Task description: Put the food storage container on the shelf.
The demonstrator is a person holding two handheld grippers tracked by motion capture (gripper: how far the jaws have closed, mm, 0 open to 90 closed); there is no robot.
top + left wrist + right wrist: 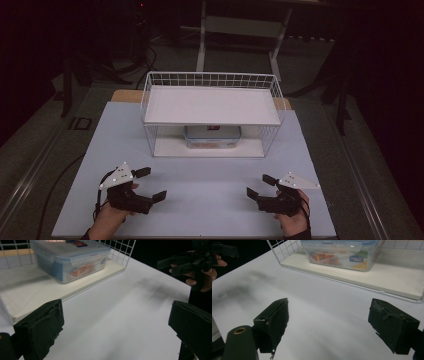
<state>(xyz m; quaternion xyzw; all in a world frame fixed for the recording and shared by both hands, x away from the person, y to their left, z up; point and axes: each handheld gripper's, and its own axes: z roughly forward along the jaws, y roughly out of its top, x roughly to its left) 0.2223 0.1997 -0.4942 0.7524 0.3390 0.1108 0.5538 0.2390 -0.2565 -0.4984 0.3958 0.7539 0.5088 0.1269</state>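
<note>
Sitting in the centre of the frame, a clear plastic food container (pixel 212 137) with a blue-trimmed lid rests on the lower shelf of a white wire rack (pixel 212 79), above and between the two tongs. The left tongs (pixel 149 183) hover at lower left over the pale tabletop (pixel 200 190), jaws spread and empty. The right tongs (pixel 261 185) hover at lower right, likewise spread, well apart from the container.
</note>
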